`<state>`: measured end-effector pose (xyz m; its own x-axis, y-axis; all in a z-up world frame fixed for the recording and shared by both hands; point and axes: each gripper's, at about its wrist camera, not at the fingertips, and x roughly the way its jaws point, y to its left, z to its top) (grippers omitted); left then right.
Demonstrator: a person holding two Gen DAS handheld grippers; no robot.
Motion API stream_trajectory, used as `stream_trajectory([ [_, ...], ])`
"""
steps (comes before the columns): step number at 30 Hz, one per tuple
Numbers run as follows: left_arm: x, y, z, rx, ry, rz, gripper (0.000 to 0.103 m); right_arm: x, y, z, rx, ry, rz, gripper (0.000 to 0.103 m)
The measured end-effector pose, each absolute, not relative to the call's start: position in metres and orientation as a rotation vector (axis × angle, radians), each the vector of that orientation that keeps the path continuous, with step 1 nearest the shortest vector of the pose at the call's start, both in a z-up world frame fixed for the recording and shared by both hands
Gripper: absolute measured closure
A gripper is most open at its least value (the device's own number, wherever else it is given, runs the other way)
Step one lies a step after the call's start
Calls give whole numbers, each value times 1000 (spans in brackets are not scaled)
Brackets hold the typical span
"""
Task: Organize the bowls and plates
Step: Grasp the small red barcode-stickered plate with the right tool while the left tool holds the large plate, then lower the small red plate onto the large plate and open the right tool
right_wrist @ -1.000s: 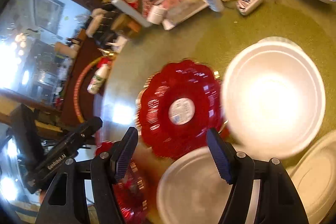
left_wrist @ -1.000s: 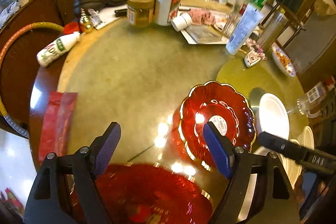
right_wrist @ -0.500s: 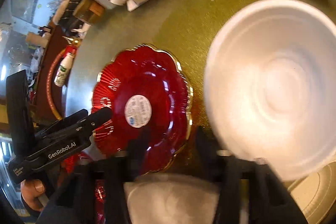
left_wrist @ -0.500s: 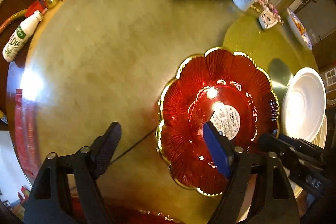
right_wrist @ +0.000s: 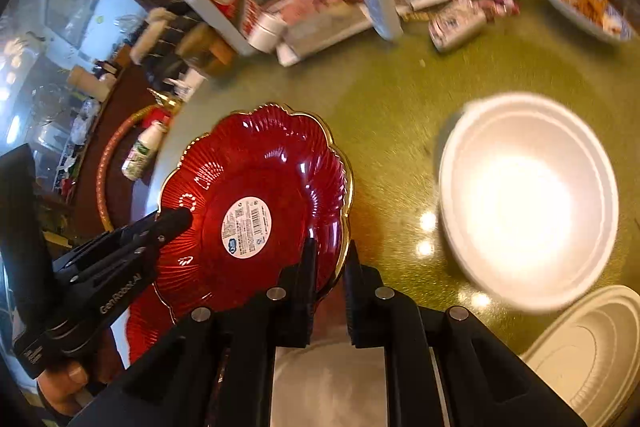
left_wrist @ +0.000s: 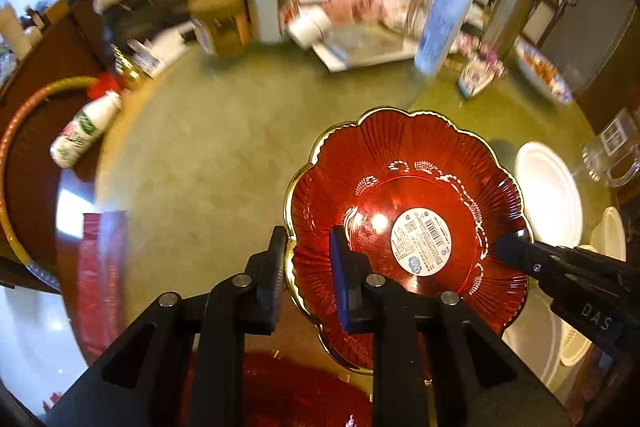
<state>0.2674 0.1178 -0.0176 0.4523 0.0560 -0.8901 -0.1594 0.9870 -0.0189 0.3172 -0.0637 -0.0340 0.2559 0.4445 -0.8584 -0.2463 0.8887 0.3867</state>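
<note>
My left gripper (left_wrist: 308,267) and right gripper (right_wrist: 330,267) have just closed, each pinching an opposite rim of the red scalloped plate (left_wrist: 404,227). The plate sits over the green table (left_wrist: 208,163), beside a white bowl (right_wrist: 528,199).

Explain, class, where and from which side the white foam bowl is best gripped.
Probably its thin rim, one finger inside and one outside, from the near side. The white foam bowl sits upright with its open mouth up, too wide to span, and its near rim looks unobstructed.
</note>
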Motion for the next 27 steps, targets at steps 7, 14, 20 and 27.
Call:
stream_trajectory([
  [7,204,135,27,-130,941,148,86,262,-50,15,165,1087,537,92],
  [14,139,157,34,-165,854,190,85,199,-26,40,98,994,596,91],
  [20,102,172,15,-202,843,238,85,161,-4,28,53,985,632,91],
  [27,88,187,-29,-264,916,259,85,145,13,-8,30,1045,637,91],
])
